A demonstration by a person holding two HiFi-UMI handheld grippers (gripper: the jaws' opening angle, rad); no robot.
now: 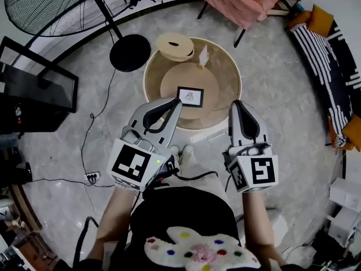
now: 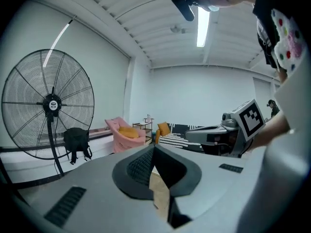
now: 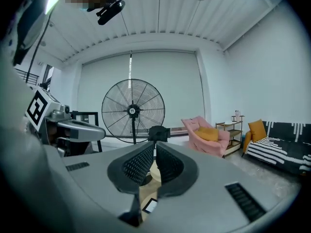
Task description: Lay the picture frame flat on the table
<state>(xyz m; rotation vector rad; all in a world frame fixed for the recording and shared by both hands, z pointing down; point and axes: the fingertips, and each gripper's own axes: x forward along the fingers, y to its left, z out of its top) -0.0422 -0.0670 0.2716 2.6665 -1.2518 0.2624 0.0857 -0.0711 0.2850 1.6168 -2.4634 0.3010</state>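
– where's the picture frame (image 1: 190, 96) got to?
– lying flat, middle of the round table (image 1: 225, 66), well clear of both tools. the right gripper view catches only a corner of it under the jaws.
– and the tools?
– left gripper (image 1: 176, 102) pinched tight, empty. right gripper (image 1: 237, 104) closed to a sliver, empty too. the drawing in the frame is too small to read.

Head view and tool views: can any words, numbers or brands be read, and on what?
None readable.
Square black-and-white markers on the tool cubes: patterns, not letters.
Hub label of the large black floor fan: too small.
Black-framed picture: a sketch only.
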